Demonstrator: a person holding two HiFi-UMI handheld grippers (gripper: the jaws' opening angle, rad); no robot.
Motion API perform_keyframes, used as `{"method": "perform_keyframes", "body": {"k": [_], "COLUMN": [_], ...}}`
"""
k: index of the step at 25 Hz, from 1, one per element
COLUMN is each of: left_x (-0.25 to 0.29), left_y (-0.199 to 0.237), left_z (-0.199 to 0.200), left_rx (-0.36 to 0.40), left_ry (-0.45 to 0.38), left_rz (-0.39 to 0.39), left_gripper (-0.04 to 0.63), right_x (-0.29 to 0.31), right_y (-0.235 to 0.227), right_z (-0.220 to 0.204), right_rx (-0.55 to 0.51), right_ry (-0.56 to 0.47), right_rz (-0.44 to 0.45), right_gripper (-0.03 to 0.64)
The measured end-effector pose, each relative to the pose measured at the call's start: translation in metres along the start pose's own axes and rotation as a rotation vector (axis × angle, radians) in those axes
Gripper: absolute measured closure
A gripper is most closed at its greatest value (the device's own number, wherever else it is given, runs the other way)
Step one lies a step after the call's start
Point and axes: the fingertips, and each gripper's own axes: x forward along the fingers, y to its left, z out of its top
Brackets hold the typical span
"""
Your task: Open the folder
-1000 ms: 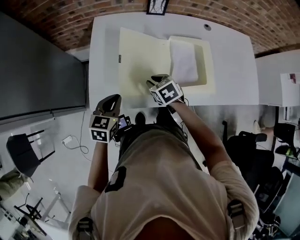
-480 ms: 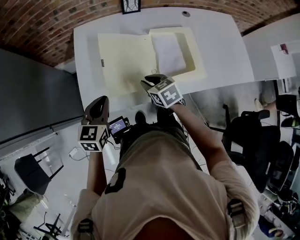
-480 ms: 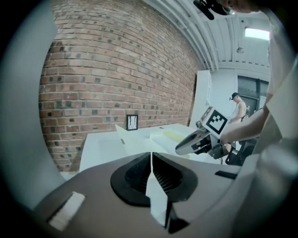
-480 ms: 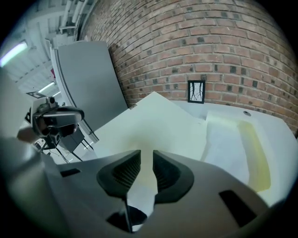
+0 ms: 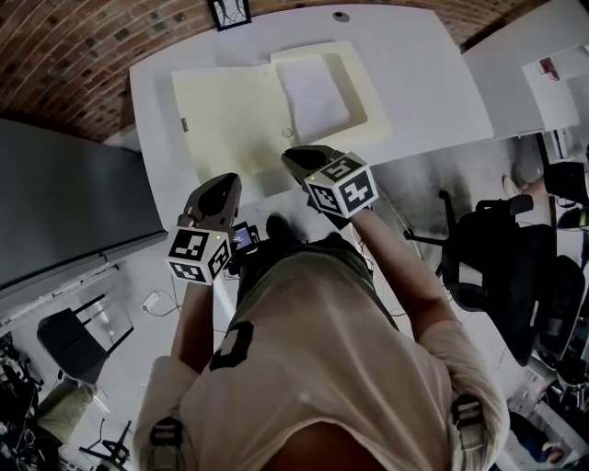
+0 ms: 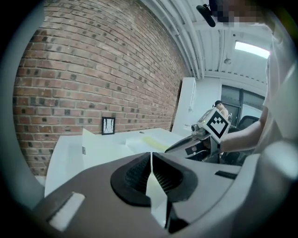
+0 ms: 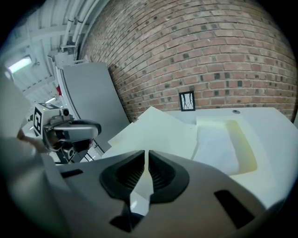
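Head view: a white rectangular surface stands against a red brick wall. A small black-framed picture leans at its far edge. A dark grey flat panel lies out beyond the left hand-held gripper, and a black office chair stands out beyond the right hand-held gripper. The pale cream card folder lies open and flat on the surface, just ahead of both tips. Its long axis runs from side to side, across the line the tips point along. Its fold points away toward the wall, and a white paper sheet lies in the half ahead of the right one

Left gripper view: the jaws are pressed together with nothing in them. Past them the folder's near flap rises a little off the surface, ahead and slightly left. The brick wall fills the background, and the right hand-held gripper is off to the right, over the surface's near edge

Right gripper view: the jaws have just been closing and now leave only a thin slit, with nothing in it. The open folder spreads straight ahead with the white sheet ahead to the right. The left hand-held gripper is far left, in front of the grey panel
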Motion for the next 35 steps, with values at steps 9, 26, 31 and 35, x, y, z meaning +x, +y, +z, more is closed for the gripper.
{"method": "perform_keyframes", "body": {"k": [9, 26, 31, 35], "left_x": [0.009, 0.024, 0.033, 0.037], "left_y": [-0.018, -0.117, -0.150, -0.169], "left_z": [0.002, -0.022, -0.029, -0.037], "left_rx": [0.019, 0.056, 0.067, 0.069], "left_ry": [0.010, 0.086, 0.097, 0.111], "left_rz": [0.022, 0.016, -0.011, -0.015], "left_gripper": [0.584, 0.584, 0.584, 0.584], "right_x": [-0.032, -0.108, -0.131, -0.147], "right_y": [0.001, -0.009, -0.016, -0.024], "right_z": [-0.013, -0.060, -0.078, -0.095], "right_rx": [-0.003, -0.007, 0.017, 0.045], "right_ry": [-0.018, -0.029, -0.034, -0.029], "right_rz": [0.023, 0.061, 0.059, 0.049], "right_gripper": [0.594, 0.601, 0.602, 0.601]}}
